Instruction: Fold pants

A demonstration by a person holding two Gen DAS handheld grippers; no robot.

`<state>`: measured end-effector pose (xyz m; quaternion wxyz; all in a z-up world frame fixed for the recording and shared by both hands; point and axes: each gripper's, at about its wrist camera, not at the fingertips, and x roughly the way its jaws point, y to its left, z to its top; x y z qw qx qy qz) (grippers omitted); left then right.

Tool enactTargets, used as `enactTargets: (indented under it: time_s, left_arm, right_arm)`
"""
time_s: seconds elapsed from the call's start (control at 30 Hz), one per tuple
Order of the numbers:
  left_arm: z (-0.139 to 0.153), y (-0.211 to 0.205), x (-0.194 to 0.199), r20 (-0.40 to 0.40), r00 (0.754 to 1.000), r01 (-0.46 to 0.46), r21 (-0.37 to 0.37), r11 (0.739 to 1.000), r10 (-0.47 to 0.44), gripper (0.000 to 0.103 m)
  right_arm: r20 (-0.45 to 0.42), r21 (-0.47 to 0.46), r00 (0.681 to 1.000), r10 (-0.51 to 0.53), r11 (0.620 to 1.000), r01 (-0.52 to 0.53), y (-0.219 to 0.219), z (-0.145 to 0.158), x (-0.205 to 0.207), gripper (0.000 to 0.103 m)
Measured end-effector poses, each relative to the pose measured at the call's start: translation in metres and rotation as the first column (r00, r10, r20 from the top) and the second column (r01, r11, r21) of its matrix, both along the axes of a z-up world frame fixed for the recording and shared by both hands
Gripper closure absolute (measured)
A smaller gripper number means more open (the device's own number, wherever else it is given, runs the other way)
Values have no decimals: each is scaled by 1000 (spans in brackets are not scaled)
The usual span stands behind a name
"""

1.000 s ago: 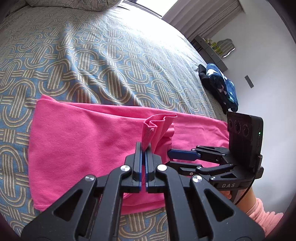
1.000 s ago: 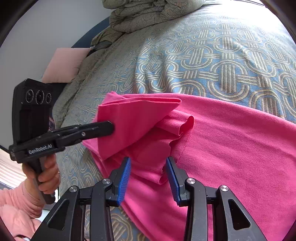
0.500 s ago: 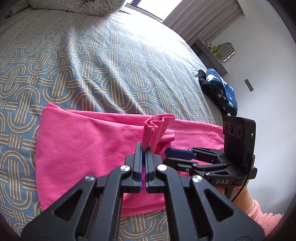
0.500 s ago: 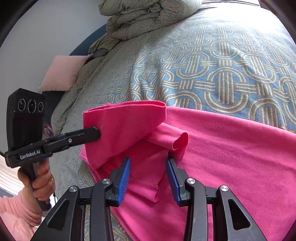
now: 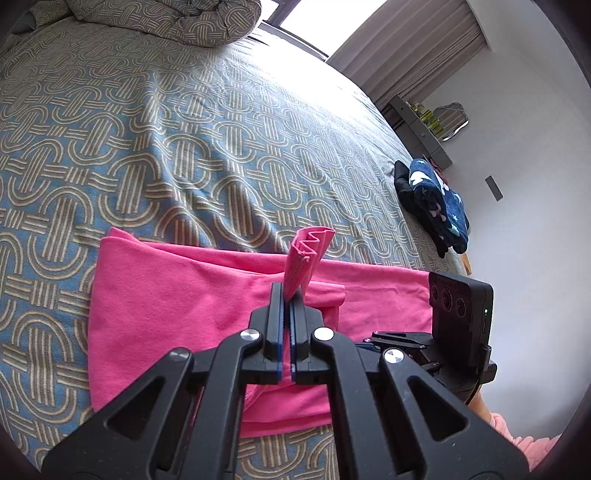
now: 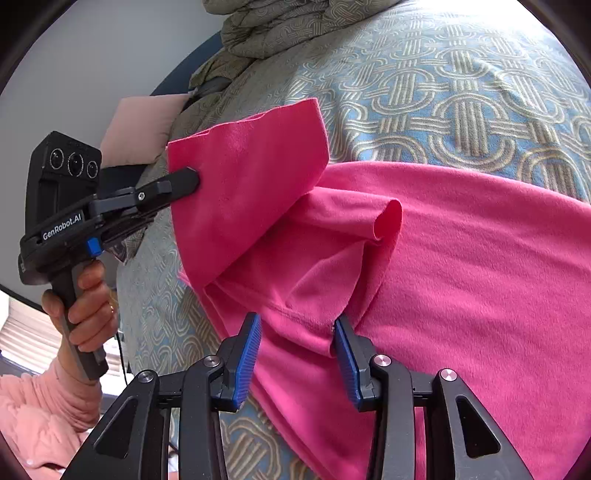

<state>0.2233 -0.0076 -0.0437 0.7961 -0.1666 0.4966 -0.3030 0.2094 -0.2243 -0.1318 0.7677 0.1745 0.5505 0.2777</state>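
Bright pink pants lie across the patterned bedspread. My left gripper is shut on a bunched edge of the pants, which sticks up in pleats above the pads. From the right wrist view, that left gripper holds a flap of the pants up off the bed at the left. Low over the cloth, my right gripper stands open; a seam fold lies between its blue pads without being squeezed. The right gripper's camera block shows beside the left one.
Folded dark blue and black clothes sit at the bed's far right edge. A bunched duvet and a pale pink pillow lie at the head of the bed. A person's hand in a pink sleeve grips the left handle.
The left gripper has lifted its pinched edge higher, so the flap now hangs well above the bed. The right gripper stays over the same fold, still open.
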Motion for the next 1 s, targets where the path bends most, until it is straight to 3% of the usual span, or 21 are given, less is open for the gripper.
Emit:
enactTargets:
  time_s: [0.13,0.2,0.3,0.4,0.53,0.7,0.83,0.9,1.0]
  left_arm:
    - [1,-1,0,3,1000,6,9,1000,-6,100]
    - [3,-1,-1,7,1000,5,11,1000,-5,100]
    - [7,-1,-2,16,1000,8,9,1000,-8,100]
    - [8,-6,-6,21,999,36,2,999,-36,100]
    - [4,-30,-13,26,995,96,48,994,-97,100]
    - [-7,-49,-18,0,990,141,73,987,-141,100]
    - [-22,-71,-30,-26,979,202,118,972,-201,100]
    - [-33,-84,-40,-65,969,243,137,960,-236,92]
    - [-34,-93,-57,-94,950,305,87,948,-297,91]
  right_arm:
    - [22,22,1000,-9,1000,9,6,-1,16,64]
    - [19,22,1000,-9,1000,8,10,-3,20,101]
    - [50,-25,999,4,1000,-2,17,3,12,102]
    - [87,10,996,-2,1000,1,10,16,-3,102]
    - [54,-44,998,-34,998,36,-16,8,-21,102]
    - [0,24,996,-91,996,91,-35,-1,-26,92]
    - [8,31,992,-126,992,125,-42,4,-27,82]
    - [-3,39,986,-164,986,164,-50,6,-27,79]
    - [-13,57,976,-220,974,220,-61,8,-30,79]
